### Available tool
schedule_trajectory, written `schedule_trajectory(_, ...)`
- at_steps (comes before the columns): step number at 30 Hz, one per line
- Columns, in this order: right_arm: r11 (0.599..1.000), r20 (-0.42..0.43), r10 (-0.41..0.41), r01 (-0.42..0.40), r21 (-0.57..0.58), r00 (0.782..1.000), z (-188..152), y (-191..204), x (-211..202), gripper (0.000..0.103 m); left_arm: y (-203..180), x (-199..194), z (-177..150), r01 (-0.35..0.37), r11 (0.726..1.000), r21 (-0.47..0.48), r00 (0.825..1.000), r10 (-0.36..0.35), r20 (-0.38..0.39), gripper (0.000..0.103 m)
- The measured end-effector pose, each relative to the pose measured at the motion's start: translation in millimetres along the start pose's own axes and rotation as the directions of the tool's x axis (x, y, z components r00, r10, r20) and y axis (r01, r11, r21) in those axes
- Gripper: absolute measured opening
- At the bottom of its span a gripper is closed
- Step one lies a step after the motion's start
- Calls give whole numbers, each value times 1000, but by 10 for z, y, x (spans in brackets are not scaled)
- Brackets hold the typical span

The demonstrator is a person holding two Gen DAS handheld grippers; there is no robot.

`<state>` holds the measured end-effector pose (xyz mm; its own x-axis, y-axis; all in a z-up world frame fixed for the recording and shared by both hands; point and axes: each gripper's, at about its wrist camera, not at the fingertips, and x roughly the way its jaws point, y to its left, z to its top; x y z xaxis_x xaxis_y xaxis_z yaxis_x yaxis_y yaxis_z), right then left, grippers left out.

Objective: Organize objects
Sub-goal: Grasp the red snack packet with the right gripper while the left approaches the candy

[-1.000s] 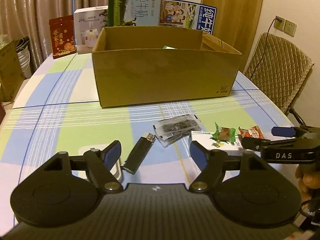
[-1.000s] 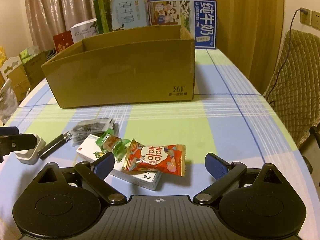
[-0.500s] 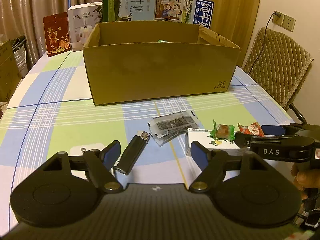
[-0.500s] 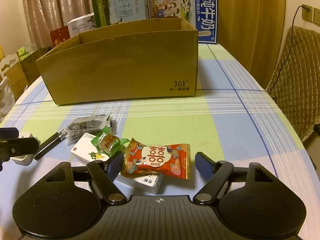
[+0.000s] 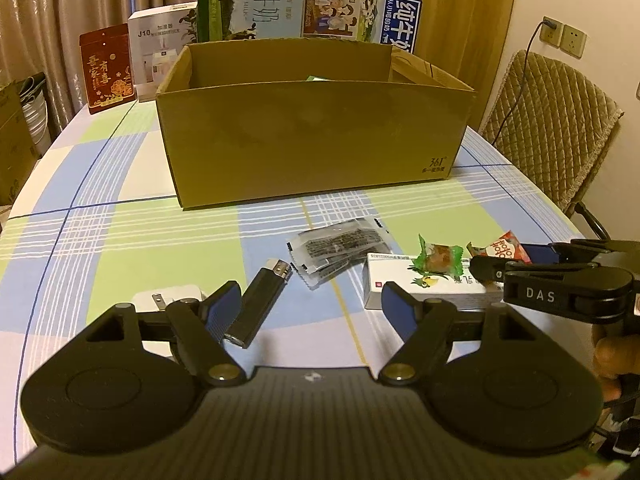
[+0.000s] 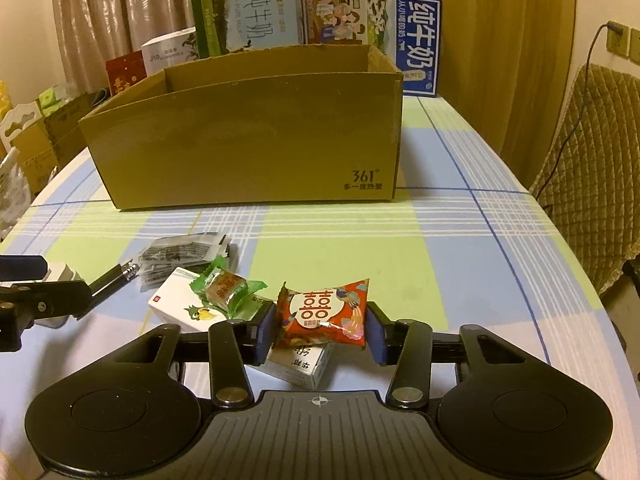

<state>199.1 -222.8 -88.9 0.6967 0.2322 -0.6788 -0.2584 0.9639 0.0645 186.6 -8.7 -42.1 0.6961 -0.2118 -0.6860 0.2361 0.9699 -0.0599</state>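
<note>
I am clamping the right gripper on the red snack packet, which is lying on the white carton on the surface. The left gripper is hanging spread apart over the lighter. Next, I judge, calls for lifting toward the cardboard box.

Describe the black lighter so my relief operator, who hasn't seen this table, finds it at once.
Start at the big open cardboard box on the checked tablecloth. In front of it lies a row of small items; the lighter is the slim black bar with a silver metal tip, between the white plug adapter and the clear sachets.
</note>
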Motion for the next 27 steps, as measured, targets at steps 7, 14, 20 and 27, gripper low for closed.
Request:
schedule_trajectory(7,1000,7,-12,11,19,1000,22,-50,-58,42,-61,30,38,16,1000,18,1000,-16,3,73)
schedule_trajectory(14,998,5,-45,45,53,999,5,-197,-113,42,-264,98,94,68,995,68,997,-69,16,72)
schedule_trajectory(20,995,8,-56,55,80,998,-8,-328,-157,42,-568,280,125,127,980,153,992,-129,2,68)
schedule_trajectory(27,992,7,-63,62,106,998,-21,-429,-182,42,-695,510,141,164,978,130,986,-164,-16,63)
